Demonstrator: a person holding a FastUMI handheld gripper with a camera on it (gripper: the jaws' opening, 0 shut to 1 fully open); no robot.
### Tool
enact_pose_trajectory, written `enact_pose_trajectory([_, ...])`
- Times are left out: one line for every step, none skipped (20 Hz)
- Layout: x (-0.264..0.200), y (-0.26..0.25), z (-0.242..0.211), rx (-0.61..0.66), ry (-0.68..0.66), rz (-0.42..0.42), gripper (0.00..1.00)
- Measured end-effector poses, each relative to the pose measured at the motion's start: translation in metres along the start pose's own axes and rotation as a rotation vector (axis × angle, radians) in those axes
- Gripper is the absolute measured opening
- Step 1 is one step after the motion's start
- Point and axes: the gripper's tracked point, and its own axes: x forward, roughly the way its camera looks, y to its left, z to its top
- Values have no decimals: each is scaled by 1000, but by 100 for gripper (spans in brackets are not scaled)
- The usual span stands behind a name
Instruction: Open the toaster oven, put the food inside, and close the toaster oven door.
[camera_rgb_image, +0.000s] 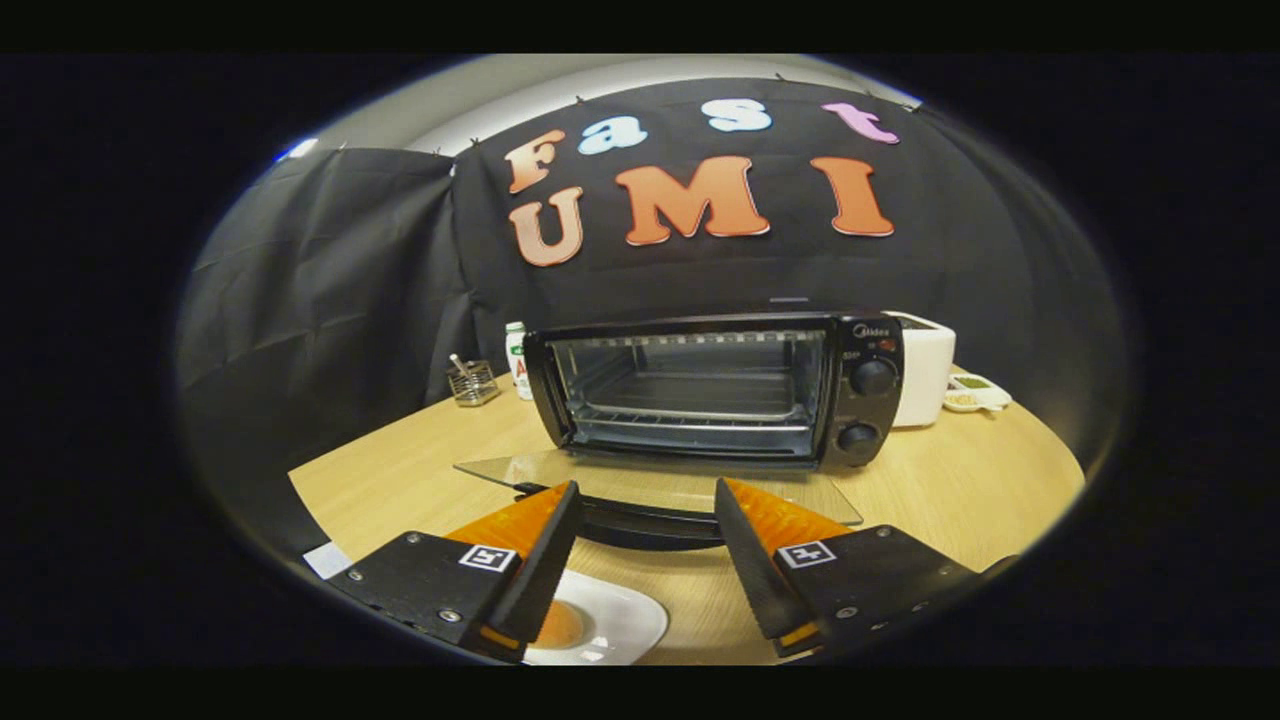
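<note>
Glass door is lying flat, swung fully down in front of the oven, so the opening step looks done. Cavity is showing a bare wire rack, nothing on it. Handle of the door is sitting just ahead of the fingertips, between them.

Gripper is hovering with its fingers spread wide, holding nothing. Gap is open and I'm seeing tabletop and the handle through it.

Food is sitting on a white plate on the table, low and close under the gripper, partly hidden behind the left finger. It's a round, browned item; can't tell what exactly. Not gripped, not touched as far as I can see.

My read: one step of three done. Left: pick the food off the plate, carry it over the lowered door onto the rack, then lift the door shut.

Around it: two knobs on the oven's right panel. White appliance standing just beside the oven on the right, small dish beyond that. On the left, a wire holder and a bottle, near the oven's back corner, well apart from the plate.

In the way: the lowered door is jutting out between plate and cavity, so the food is probably having to go up and over it. Handle edge is the likely snag point. Otherwise path is looking open.
</note>
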Motion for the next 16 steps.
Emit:
enact_pose_trajectory([2, -1, -9, 5, 28, 0, 80])
enact_pose_trajectory([3, -1, -17, 10, 49, -2, 80])
enact_pose_trajectory([5, -3, -21, 10, 60, -4, 80])
enact_pose_trajectory([5, -4, -26, 10, 71, -8, 80])
enact_pose_trajectory([7, -5, -32, 10, 86, -9, 80])
enact_pose_trajectory([9, -6, -39, 9, 107, -8, 80])
enact_pose_trajectory([12, -6, -46, 14, 126, -7, 80])
enact_pose_trajectory([12, -7, -47, 13, 123, -5, 80])
enact_pose_trajectory([12, -7, -43, 16, 104, 0, 80])
enact_pose_trajectory([10, -8, -42, 18, 98, 5, 79])
enact_pose_trajectory([8, -9, -40, 26, 99, 7, 79])
enact_pose_trajectory([7, -9, -42, 32, 106, 11, 78])
enact_pose_trajectory([4, -8, -41, 36, 106, 17, 78])
enact_pose_trajectory([1, -6, -39, 34, 100, 25, 78])
enact_pose_trajectory([-2, -5, -36, 26, 87, 34, 78])
enact_pose_trajectory([-8, -2, -34, 10, 75, 44, 78])
